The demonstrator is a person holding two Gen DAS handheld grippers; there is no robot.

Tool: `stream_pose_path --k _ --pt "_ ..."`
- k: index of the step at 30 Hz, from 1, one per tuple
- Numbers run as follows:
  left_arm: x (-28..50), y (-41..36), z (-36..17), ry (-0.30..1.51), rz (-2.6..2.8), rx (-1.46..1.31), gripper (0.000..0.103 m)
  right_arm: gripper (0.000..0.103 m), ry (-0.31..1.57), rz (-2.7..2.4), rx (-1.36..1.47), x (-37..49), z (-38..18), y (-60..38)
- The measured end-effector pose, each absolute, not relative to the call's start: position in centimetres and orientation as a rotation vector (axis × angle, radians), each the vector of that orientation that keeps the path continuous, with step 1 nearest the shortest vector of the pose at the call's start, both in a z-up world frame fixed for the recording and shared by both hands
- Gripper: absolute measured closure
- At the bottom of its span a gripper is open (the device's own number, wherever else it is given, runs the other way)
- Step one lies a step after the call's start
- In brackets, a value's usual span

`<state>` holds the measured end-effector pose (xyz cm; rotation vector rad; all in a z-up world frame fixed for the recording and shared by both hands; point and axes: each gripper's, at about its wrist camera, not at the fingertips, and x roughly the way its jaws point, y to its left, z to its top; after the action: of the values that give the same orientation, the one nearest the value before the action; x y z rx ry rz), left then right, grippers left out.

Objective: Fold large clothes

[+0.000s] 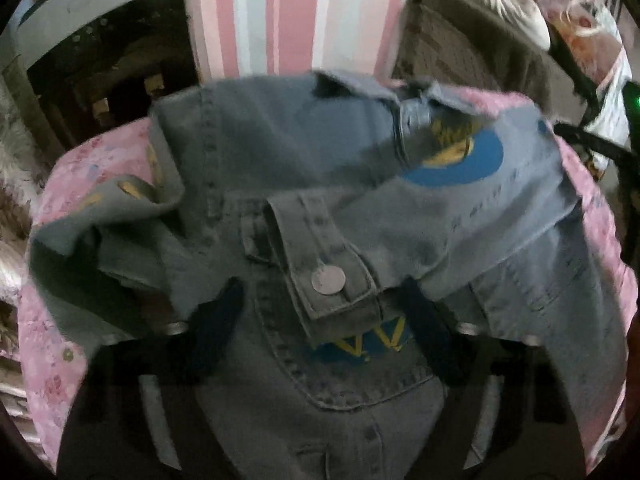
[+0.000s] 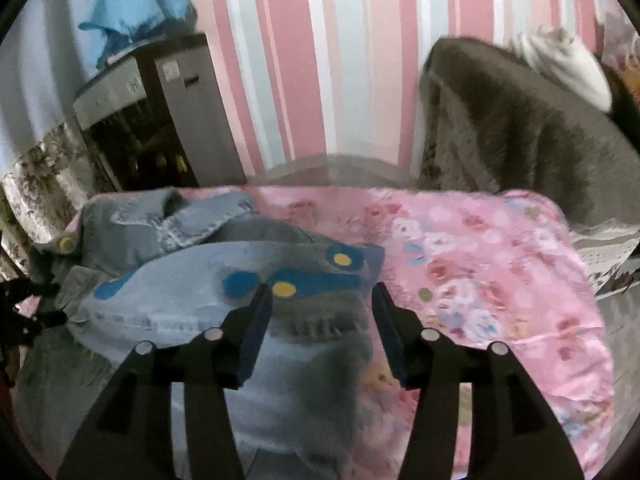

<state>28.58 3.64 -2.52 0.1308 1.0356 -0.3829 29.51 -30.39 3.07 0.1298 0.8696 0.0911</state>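
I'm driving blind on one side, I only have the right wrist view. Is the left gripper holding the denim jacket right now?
Observer: No. The left gripper is open, with the denim jacket lying between its fingers, unpinched.
Operator: What's right in front of it?
Observer: A cuff tab with a metal snap button, folded over the chest pocket.
Operator: Anything printed on that side?
Observer: A round blue patch with yellow artwork near the collar.
Operator: And my right gripper?
Observer: The right gripper is open too, over the jacket's edge on the pink floral sheet.
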Motion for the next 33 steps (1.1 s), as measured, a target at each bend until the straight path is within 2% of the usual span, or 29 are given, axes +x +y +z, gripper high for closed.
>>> stream_pose_path --k 3,4,7,9,13,16,19,20,24,26,33 --pt "30.2 3.2 -4.1 1.105 -0.422 0.078 0.066 0.054 0.916 0.106 0.17 31.0 1.2 -30.4" --pt "30.9 3.0 -4.2 1.117 -0.421 0.077 0.067 0.067 0.909 0.121 0.183 31.0 1.2 -30.4" --pt "31.8 2.5 -3.4 1.078 -0.402 0.103 0.073 0.085 0.89 0.107 0.14 31.4 1.4 -29.6" --pt "32.5 2.9 -2.3 1.033 -0.381 0.078 0.075 0.088 0.848 0.093 0.103 31.4 1.8 -29.1" --pt "34.4 4.8 -2.4 1.042 -0.355 0.016 0.075 0.086 0.847 0.091 0.087 32.2 1.5 -28.7" --pt "34.4 4.9 -4.7 1.094 -0.349 0.045 0.074 0.077 0.899 0.093 0.077 33.0 0.2 -28.9" --pt "34.0 4.5 -4.4 1.078 -0.332 0.089 0.07 0.059 0.909 0.074 0.08 32.8 0.3 -29.5" --pt "34.0 4.3 -4.2 1.081 -0.323 0.095 0.067 0.058 0.904 0.084 0.091 32.5 0.7 -29.8" --pt "32.7 3.8 -2.7 1.03 -0.278 0.132 0.046 0.057 0.829 0.104 0.039 29.4 3.1 -29.6" --pt "32.0 4.0 -1.8 0.999 -0.264 0.136 0.042 0.057 0.793 0.111 0.0 27.2 4.2 -29.3" --pt "30.8 3.1 -2.5 1.016 -0.286 0.128 0.041 0.057 0.819 0.177 -0.102 23.5 2.9 -26.7"
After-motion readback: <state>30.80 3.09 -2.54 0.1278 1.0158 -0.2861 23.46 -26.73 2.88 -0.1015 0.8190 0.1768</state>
